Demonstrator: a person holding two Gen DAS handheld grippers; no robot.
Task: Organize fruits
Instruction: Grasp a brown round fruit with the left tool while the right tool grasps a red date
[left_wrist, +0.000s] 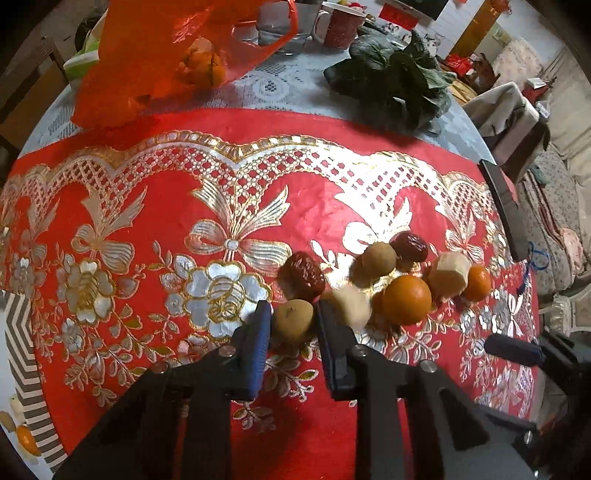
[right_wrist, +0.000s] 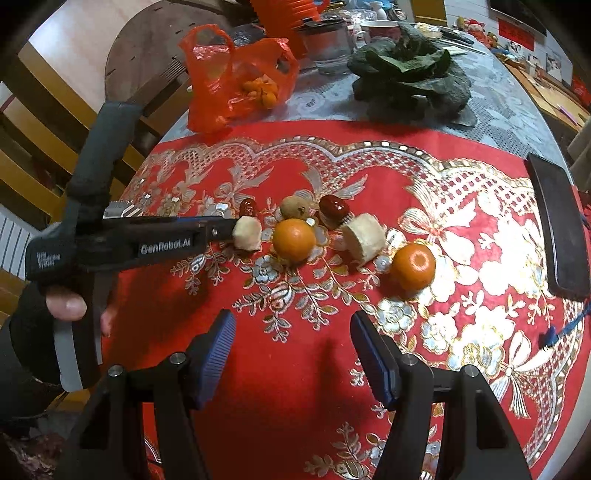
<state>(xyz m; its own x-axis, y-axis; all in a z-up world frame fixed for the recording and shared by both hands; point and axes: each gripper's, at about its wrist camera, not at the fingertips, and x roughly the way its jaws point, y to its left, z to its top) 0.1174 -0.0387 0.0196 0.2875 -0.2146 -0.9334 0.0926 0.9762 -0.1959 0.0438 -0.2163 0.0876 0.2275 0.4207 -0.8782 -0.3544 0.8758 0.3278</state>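
Fruits lie in a loose cluster on the red and gold cloth. My left gripper has its blue pads around a brown longan, touching both sides. Beside it lie a red date, a pale cut piece, an orange, a second longan, a second date, another pale piece and a small orange. My right gripper is open and empty, nearer the front than the oranges. The left gripper reaches in from the left there.
A red plastic bag with tangerines stands at the back left. Dark leafy greens lie at the back right, with a glass jar and a mug behind. A black phone lies at the right edge.
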